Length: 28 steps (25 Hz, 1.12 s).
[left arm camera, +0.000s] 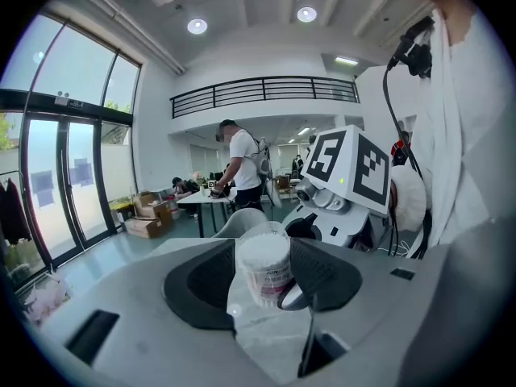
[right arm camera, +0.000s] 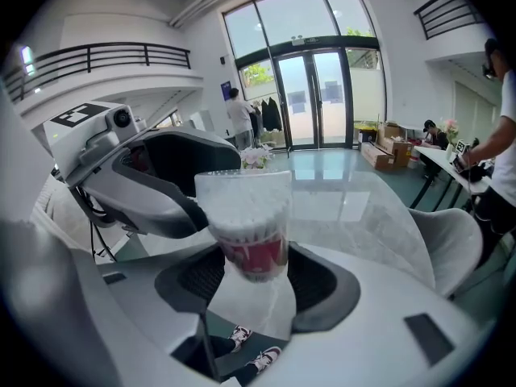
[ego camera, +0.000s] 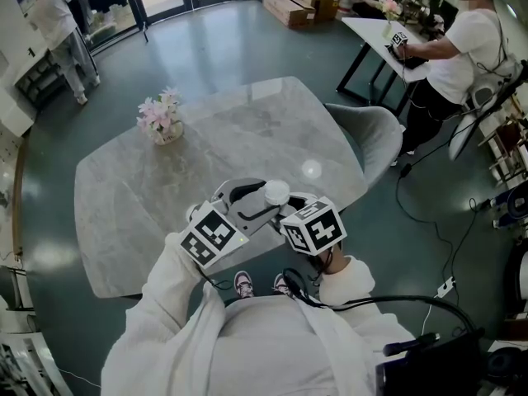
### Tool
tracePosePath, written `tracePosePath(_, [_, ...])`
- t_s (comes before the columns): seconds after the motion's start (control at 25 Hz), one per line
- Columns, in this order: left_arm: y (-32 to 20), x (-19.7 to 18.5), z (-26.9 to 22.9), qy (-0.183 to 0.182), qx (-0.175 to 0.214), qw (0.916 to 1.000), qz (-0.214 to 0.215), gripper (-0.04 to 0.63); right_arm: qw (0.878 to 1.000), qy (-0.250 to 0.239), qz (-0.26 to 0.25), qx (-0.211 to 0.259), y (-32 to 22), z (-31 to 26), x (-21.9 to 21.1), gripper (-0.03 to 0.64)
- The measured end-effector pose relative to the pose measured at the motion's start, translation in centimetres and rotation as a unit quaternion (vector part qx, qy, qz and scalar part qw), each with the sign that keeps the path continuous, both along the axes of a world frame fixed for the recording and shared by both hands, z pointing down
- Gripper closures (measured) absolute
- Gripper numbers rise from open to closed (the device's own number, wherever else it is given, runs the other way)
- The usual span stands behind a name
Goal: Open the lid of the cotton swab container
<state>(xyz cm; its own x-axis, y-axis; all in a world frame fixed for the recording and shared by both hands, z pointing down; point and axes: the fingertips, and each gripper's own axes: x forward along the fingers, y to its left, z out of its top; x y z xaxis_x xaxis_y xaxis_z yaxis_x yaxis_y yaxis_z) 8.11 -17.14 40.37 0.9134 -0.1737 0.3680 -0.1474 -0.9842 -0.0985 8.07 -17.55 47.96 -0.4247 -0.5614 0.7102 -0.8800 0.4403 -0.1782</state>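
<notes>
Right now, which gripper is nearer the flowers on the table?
Left. In the head view the left gripper is below and to the right of the flowers. The right gripper is farther right, across the swab container between them.

In the head view the cotton swab container (ego camera: 276, 193) shows only its white top. Its body is hidden between the left gripper (ego camera: 257, 198) and the right gripper (ego camera: 287, 209). The print on its label (left arm camera: 274, 279) is too blurred to read in the left gripper view. In the right gripper view its base sinks out of sight between the jaws. At 6 o'clock the sleeves (ego camera: 165, 304) cover the table's (ego camera: 124, 221) near edge. At 2 o'clock the table hides part of the chair (ego camera: 375, 134). At 1 o'clock the top edge cuts off a person (ego camera: 470, 48).
</notes>
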Motion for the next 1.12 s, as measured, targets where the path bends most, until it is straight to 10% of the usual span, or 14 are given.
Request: tracePosePath(1.12, [-4.0, -0.4, -4.2, 0.105, -0.05, 0.9893, -0.088, 0.525, 0.999, -0.016, -0.014, 0.049, 0.1, -0.7, 0.2, 0.318])
